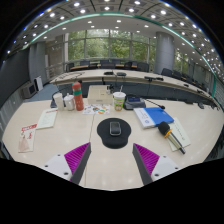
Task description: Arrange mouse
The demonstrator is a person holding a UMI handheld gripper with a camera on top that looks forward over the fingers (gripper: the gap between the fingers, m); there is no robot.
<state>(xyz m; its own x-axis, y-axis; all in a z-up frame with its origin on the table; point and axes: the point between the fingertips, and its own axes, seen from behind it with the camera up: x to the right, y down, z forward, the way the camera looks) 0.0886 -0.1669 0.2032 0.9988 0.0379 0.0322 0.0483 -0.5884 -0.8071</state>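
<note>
A dark grey mouse (115, 127) sits on a round black mouse mat (113, 135) on the pale table (70, 130), just ahead of my fingers and centred between them. My gripper (110, 160) is open and empty, with its two magenta pads spread wide, short of the mat. The fingers touch nothing.
Beyond the mouse stand a paper cup (119, 100), an orange-capped bottle (78, 97), small white cups (60, 101) and papers (98, 104). A blue book (152, 116) and a black-and-yellow tool (172, 135) lie to the right. A leaflet (27, 138) lies left.
</note>
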